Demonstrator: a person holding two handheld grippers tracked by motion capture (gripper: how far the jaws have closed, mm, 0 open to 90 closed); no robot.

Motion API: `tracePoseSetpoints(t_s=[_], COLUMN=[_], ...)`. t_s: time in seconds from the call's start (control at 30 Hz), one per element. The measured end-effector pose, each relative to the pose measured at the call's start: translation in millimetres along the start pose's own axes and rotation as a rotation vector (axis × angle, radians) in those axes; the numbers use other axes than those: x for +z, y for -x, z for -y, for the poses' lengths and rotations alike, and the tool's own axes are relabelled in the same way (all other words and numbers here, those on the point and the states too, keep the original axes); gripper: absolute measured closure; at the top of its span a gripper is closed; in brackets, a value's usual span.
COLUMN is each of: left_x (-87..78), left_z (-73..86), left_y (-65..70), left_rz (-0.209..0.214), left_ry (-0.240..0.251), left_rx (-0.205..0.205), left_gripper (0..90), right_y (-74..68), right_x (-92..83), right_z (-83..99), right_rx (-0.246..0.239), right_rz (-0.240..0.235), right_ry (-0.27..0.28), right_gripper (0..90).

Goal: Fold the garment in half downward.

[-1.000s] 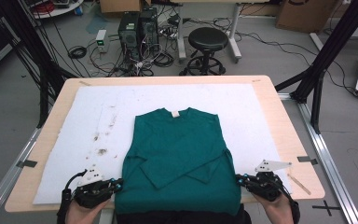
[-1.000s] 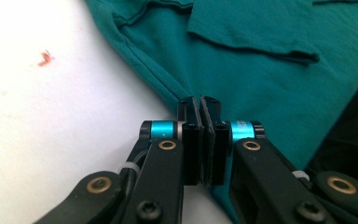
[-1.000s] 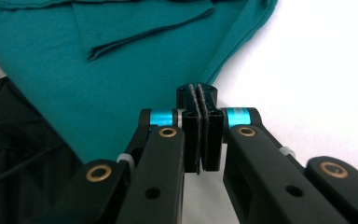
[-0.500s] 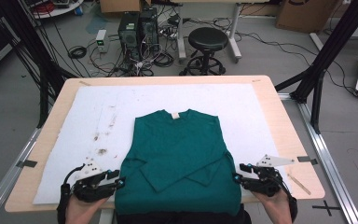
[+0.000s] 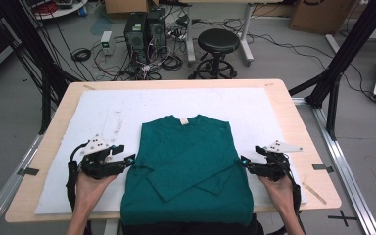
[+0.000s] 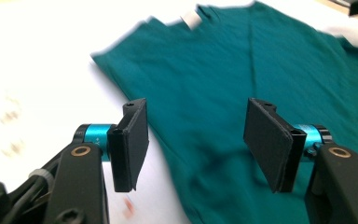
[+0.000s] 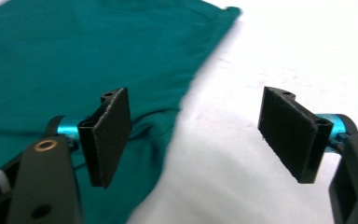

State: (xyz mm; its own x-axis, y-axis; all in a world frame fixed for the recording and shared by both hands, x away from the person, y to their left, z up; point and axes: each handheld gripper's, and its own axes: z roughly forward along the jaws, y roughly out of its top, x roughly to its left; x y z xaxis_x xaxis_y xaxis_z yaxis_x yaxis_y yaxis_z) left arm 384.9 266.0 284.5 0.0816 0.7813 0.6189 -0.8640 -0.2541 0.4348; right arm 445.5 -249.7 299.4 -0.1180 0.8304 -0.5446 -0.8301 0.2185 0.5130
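L tongs (image 5: 129, 159) & R tongs (image 5: 243, 161): released, jaws just opened, nothing between; both raised off the hem vs. earlier, now beside the folded dark-green long-sleeve cotton shirt (image 5: 188, 166), sleeves crossed, flat mid white-padded surface (image 5: 98, 107).

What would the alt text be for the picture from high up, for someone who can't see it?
A green long-sleeved shirt lies flat on a white mat covering a wooden table, its sleeves folded across its front. A person's hands hold the left gripper and right gripper open at the shirt's two side edges. Behind stand a stool and computers.
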Motion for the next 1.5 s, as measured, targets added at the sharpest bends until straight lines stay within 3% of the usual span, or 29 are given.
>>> tracePoseSetpoints(t_s=[0.1, 0.27, 0.47, 0.53, 0.6, 0.77, 0.9, 1.1, 1.2, 1.5], left_x=[7.8, 22.1, 49.8, 60.7, 71.3, 95.7, 111.4, 127.4, 125.2, 135.3], left_z=[-11.2, -30.6, -45.9, -47.9, -47.1, -38.2, -29.4, -20.9, -21.6, -21.0], left_y=[-6.0, -17.4, -36.7, -40.4, -45.1, -62.9, -72.6, -76.7, -75.3, -70.3], left_rz=[-0.001, -0.039, -0.041, -0.052, -0.064, -0.088, -0.079, -0.091, -0.094, -0.137], left_ry=[0.011, -0.041, -0.087, -0.104, -0.099, -0.090, -0.085, -0.088, -0.074, -0.143], left_rx=[0.007, 0.023, -0.022, -0.010, -0.007, -0.046, -0.069, -0.066, -0.064, -0.008], left_gripper=[40.1, 43.2, 45.3, 45.3, 45.9, 48.1, 49.7, 49.8, 49.6, 48.6], right_y=[4.2, 8.1, 9.0, 11.5, 13.1, 12.1, 10.0, 9.6, 9.5, 9.1], right_x=[7.2, 12.1, 9.8, 9.8, 9.4, 10.6, 12.1, 12.6, 12.8, 13.5], right_z=[-1.8, -1.4, 1.1, 1.9, 2.3, 2.4, 2.0, 1.9, 1.9, 1.8], right_rx=[0.011, 0.018, 0.029, 0.048, 0.060, 0.057, 0.040, 0.037, 0.040, 0.034], right_rz=[0.029, 0.056, 0.066, 0.054, 0.049, 0.053, 0.065, 0.069, 0.068, 0.073], right_ry=[-0.017, -0.040, -0.018, -0.019, -0.012, -0.024, -0.033, -0.040, -0.043, -0.046], right_gripper=[25.0, 25.7, 28.0, 28.0, 28.0, 28.0, 28.0, 28.0, 28.0, 27.9])
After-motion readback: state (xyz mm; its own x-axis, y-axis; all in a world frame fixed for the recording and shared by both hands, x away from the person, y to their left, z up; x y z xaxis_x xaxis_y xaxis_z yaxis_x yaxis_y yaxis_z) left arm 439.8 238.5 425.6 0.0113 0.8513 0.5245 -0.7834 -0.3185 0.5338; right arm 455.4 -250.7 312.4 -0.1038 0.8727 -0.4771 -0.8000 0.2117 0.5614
